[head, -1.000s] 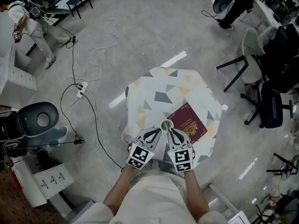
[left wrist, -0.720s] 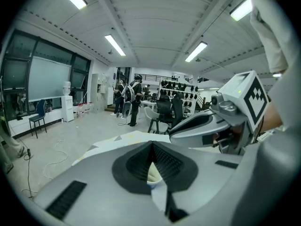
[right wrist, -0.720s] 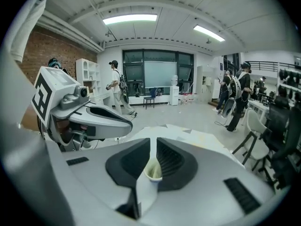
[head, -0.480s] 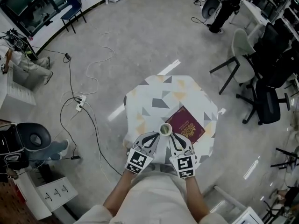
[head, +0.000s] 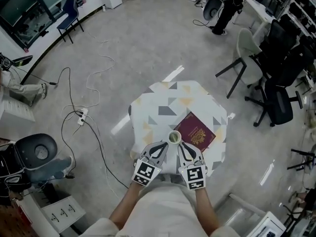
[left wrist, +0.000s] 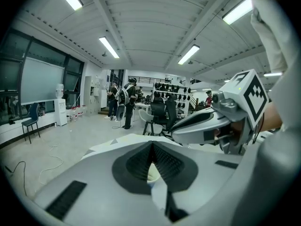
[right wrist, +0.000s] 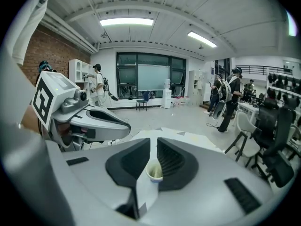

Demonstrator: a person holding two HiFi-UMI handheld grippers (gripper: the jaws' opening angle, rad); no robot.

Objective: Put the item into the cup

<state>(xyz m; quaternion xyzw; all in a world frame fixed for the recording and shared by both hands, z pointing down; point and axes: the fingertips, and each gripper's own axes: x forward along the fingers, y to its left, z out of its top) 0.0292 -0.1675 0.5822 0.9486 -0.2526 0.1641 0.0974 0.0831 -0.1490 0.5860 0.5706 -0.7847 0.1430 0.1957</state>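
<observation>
A small pale cup (head: 174, 137) stands upright near the front edge of the round table (head: 168, 100), which has a patterned cloth. A maroon booklet (head: 196, 131) lies flat just right of the cup. My left gripper (head: 166, 145) and right gripper (head: 179, 144) lie side by side at the table's near edge, tips just short of the cup. The left gripper (left wrist: 151, 145) has its pads together, with the cup (left wrist: 151, 173) showing beyond them. The right gripper (right wrist: 154, 142) shows only a thin slit and holds nothing; the cup (right wrist: 154, 172) sits just ahead.
Black office chairs (head: 276, 102) stand to the right of the table. Cables and a power strip (head: 81, 116) lie on the floor at left, near a round grey stool (head: 39, 154). People (right wrist: 225, 102) stand far across the room.
The head view has drifted, so the table sits slightly lower in frame. Both grippers stay at the cup with no visible change in their jaws.
</observation>
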